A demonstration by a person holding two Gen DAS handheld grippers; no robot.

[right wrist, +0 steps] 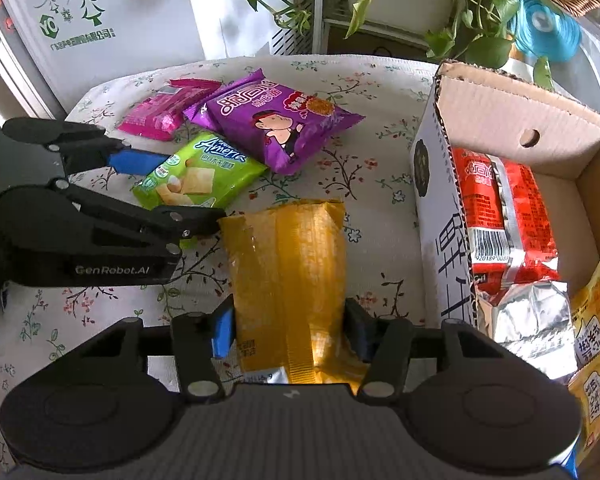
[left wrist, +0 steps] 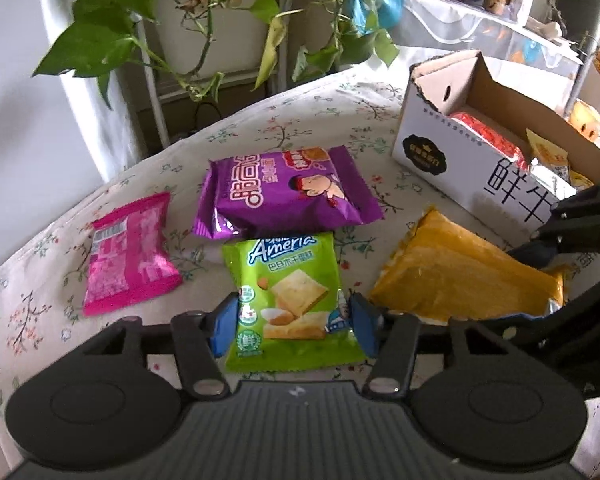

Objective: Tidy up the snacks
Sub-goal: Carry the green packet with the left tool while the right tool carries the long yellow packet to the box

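**Both claws seated on packets beside the carton**

The green packet lies flat on the flower-patterned bench, in front of the cardboard box and to its left. The left claw is clamped on it: the blue pads press against both long edges near the packet's lower half. The yellow packet lies just beside the box's near wall, between the box and the green packet. The right claw is clamped on it in the same way, one pad on each side edge at the near end.

Procedure for the step in hand, as judged from this layout:
1. Confirm that both pads bear on the packet body, not only on the crimped seam; a seam grip is likely to slip.
2. Lift straight up before travelling, so the film does not drag the cloth.
3. Clear the box wall fully, then lower into a free area of the box.
4. Move one claw at a time; the two stand close together, and the yellow packet lies between the green one and the box.

The purple packet touches the green packet's far edge, well left of the box. The pink packet lies farther left still.

The box is open-topped. It holds a red packet, a silver foil packet and smaller yellow packets at its near end. Its far end is bare.
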